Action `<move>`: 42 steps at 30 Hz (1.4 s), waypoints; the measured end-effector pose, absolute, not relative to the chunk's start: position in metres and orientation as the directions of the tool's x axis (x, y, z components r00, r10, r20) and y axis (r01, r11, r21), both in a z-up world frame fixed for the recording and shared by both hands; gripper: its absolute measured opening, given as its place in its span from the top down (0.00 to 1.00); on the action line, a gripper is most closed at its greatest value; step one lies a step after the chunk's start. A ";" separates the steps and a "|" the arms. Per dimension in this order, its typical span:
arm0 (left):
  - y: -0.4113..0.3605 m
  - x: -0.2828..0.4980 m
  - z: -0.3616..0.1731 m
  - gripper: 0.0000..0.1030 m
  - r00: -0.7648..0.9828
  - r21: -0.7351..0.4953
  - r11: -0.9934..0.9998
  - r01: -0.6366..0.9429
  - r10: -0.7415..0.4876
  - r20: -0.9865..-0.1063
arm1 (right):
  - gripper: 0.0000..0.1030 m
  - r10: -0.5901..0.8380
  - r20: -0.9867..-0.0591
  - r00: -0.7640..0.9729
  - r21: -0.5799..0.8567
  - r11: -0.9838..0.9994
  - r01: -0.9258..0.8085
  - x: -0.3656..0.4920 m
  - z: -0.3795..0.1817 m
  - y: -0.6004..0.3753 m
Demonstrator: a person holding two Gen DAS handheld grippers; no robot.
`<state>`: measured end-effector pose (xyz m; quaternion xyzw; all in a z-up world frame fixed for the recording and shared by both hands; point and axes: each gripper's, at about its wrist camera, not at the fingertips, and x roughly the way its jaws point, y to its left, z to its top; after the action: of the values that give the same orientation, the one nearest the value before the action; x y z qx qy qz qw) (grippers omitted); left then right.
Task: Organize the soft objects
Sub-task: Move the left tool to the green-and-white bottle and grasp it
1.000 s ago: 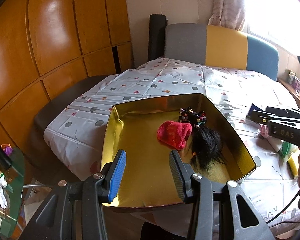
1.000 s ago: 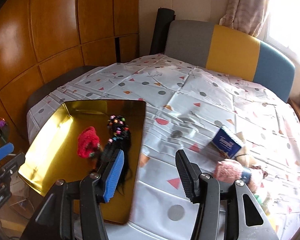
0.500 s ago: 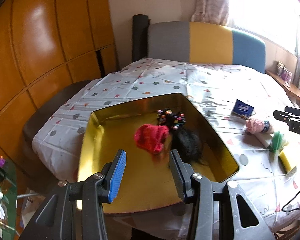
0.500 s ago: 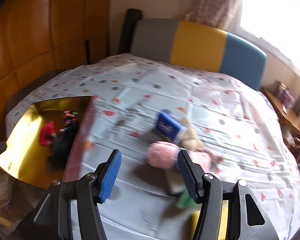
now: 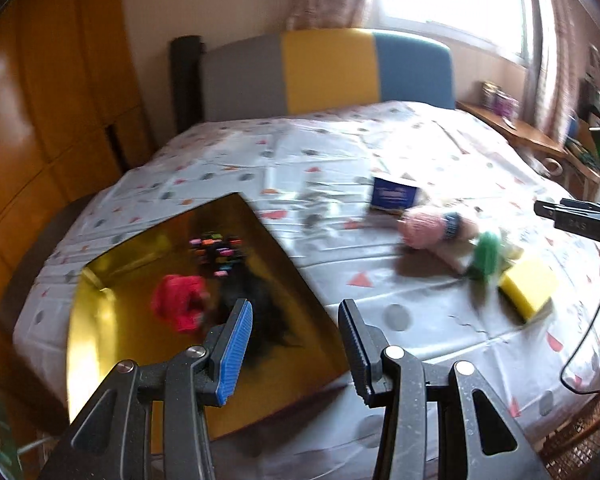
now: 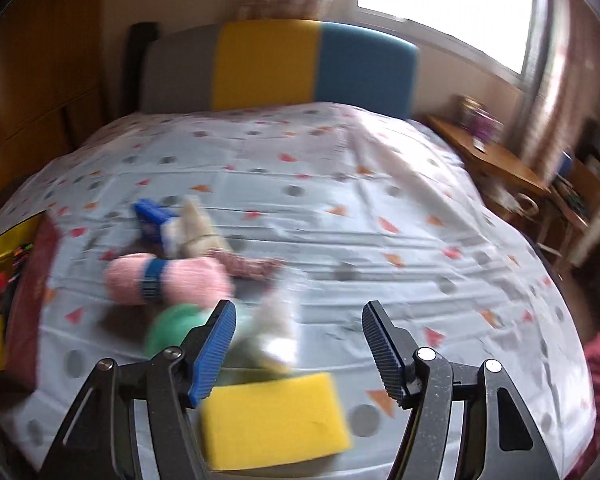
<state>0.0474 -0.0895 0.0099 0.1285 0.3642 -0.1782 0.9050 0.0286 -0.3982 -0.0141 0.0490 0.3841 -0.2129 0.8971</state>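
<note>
My right claw [image 6: 296,350], empty and opening, hung just above the yellow sponge [image 6: 274,420], its long axis crosswise between my jaws.

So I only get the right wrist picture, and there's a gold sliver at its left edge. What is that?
Observer: A gold tray on the near corner of the bed. The left wrist view shows nearly all of it.
Visitor: Anything in it?
Observer: A red fuzzy item and a black hair piece with coloured beads lie side by side inside.
Visitor: And the other tongs?
Observer: The left tongs hover open above the tray's near right edge, with nothing between them.
</note>
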 end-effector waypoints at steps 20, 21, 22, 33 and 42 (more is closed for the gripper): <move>-0.259 0.071 -0.024 0.56 0.395 -0.081 0.693 0.716 -0.497 -0.773 | 0.26 -0.319 -0.748 0.582 0.086 0.823 0.561 0.012 -0.028 -0.450; -0.264 0.073 -0.028 0.56 0.385 -0.086 0.690 0.718 -0.498 -0.777 | 0.26 -0.315 -0.752 0.579 0.088 0.822 0.562 0.012 -0.028 -0.450; -0.270 0.075 -0.032 0.56 0.372 -0.094 0.684 0.724 -0.501 -0.781 | 0.26 -0.311 -0.755 0.577 0.091 0.822 0.562 0.012 -0.029 -0.451; -0.316 0.085 -0.071 0.63 0.324 -0.075 0.638 0.767 -0.485 -0.812 | 0.23 -0.288 -0.777 0.560 0.112 0.812 0.573 0.014 -0.033 -0.458; -0.276 0.069 -0.055 0.69 0.337 -0.131 0.653 0.746 -0.539 -0.772 | 0.23 -0.272 -0.797 0.538 0.081 0.836 0.543 0.020 -0.038 -0.453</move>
<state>0.0692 -0.2763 -0.0546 0.1241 0.4164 -0.3976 0.8082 0.0199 -0.4526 -0.0384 0.1614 0.4183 -0.2363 0.8620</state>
